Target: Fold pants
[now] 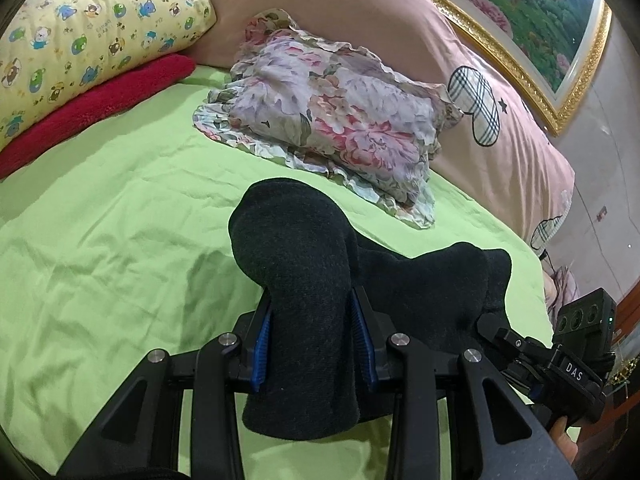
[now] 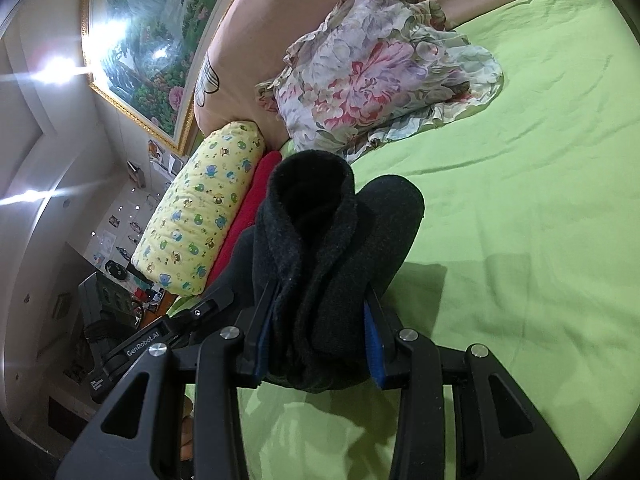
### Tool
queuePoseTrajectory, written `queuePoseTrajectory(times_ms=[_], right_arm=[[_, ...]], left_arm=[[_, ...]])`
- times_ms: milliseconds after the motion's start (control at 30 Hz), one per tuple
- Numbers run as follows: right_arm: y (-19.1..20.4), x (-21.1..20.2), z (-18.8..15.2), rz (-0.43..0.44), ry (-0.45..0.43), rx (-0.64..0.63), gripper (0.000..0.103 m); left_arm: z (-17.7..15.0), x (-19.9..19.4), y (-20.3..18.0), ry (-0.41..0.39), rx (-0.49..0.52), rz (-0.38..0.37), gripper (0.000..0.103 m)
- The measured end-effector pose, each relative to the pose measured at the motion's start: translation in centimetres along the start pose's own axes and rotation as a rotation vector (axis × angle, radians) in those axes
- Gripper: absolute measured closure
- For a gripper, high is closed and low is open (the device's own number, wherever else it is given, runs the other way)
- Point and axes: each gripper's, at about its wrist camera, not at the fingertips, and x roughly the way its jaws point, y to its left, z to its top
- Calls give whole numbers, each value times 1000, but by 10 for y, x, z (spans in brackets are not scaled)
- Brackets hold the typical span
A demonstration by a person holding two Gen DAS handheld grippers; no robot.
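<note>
The pants (image 1: 304,264) are dark charcoal knit cloth, bunched and lifted above the green bed sheet (image 1: 100,240). My left gripper (image 1: 314,332) is shut on a thick fold of them; its blue pads press the cloth from both sides. My right gripper (image 2: 320,340) is shut on another bunch of the same pants (image 2: 320,248), which rises in a rolled fold above the jaws. In the left wrist view the right gripper's body (image 1: 560,360) shows at the lower right, close beside mine. The fingertips are hidden by cloth.
A floral ruffled pillow (image 1: 332,120) lies just beyond the pants. A yellow bear-print pillow (image 1: 92,36) on a red blanket (image 1: 92,116) is at the far left. A pink duvet (image 1: 400,28) and a gold-framed picture (image 1: 540,20) are behind. The bed's edge falls off to the right (image 1: 536,248).
</note>
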Motion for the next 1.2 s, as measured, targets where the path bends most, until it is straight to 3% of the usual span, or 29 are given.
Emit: queuePoseTrajectory(times_ms=[167, 300, 400, 500, 600, 1200], right_arm=[[-4, 12, 9, -52, 20, -33, 63], [-14, 25, 11, -168, 48, -54, 57], [-31, 25, 11, -251, 49, -22, 53], [-48, 28, 9, -321, 65, -14, 50], [-61, 29, 4, -322, 74, -2, 41], [-61, 25, 4, -336, 62, -36, 32]], left_arm=[[-2, 15, 5, 18, 7, 27, 68], [-10, 24, 15, 32, 16, 69, 67], [-16, 27, 26, 44, 23, 90, 56], [-26, 35, 41, 75, 17, 112, 39], [-33, 38, 49, 85, -1, 105, 38], [-31, 36, 27, 83, 89, 227, 30]])
